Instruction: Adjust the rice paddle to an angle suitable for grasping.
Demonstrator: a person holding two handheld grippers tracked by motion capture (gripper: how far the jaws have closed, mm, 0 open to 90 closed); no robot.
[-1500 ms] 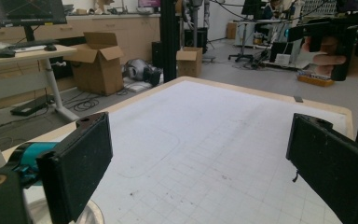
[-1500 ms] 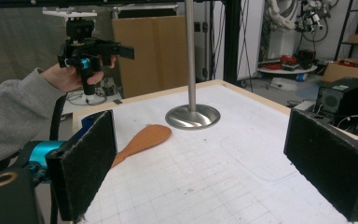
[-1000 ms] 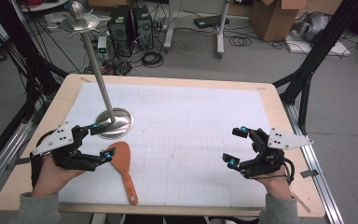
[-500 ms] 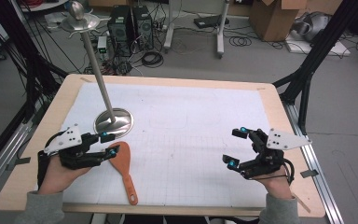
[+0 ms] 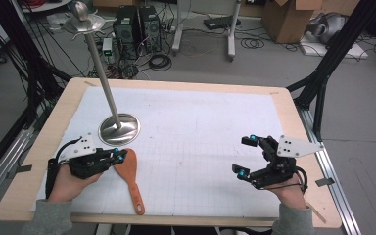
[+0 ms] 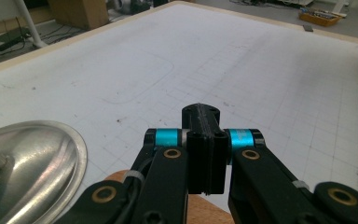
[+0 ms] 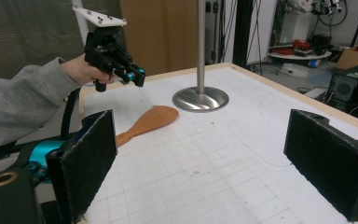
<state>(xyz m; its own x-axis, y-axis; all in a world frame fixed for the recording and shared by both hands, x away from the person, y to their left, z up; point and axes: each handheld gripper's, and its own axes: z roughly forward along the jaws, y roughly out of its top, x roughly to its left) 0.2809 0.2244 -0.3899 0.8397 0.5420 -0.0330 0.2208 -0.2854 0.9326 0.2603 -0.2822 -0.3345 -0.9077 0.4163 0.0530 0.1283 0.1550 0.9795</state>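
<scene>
A wooden spatula (image 5: 129, 172) lies on the white mat, blade toward the metal stand, handle toward the front edge. My left gripper (image 5: 121, 156) hovers just over the blade's left edge, its jaws shut with nothing between them. In the left gripper view the shut left gripper (image 6: 201, 113) points across the mat, with a sliver of the spatula (image 6: 117, 176) below it. My right gripper (image 5: 245, 155) stands open near the right front of the table. The right gripper view looks between the wide-apart pads of the right gripper (image 7: 209, 163) at the spatula (image 7: 148, 121) and the left gripper (image 7: 135, 74).
A metal stand has a round base (image 5: 119, 129) on the mat just beyond the spatula and a tall pole (image 5: 101, 76) that leans to the back left. The base (image 6: 28, 163) sits close to the left gripper. A white gridded mat (image 5: 200, 132) covers the wooden table.
My left gripper has shifted a little forward and to the right, closer to the spatula's blade and the stand's base. The right gripper has barely moved.
</scene>
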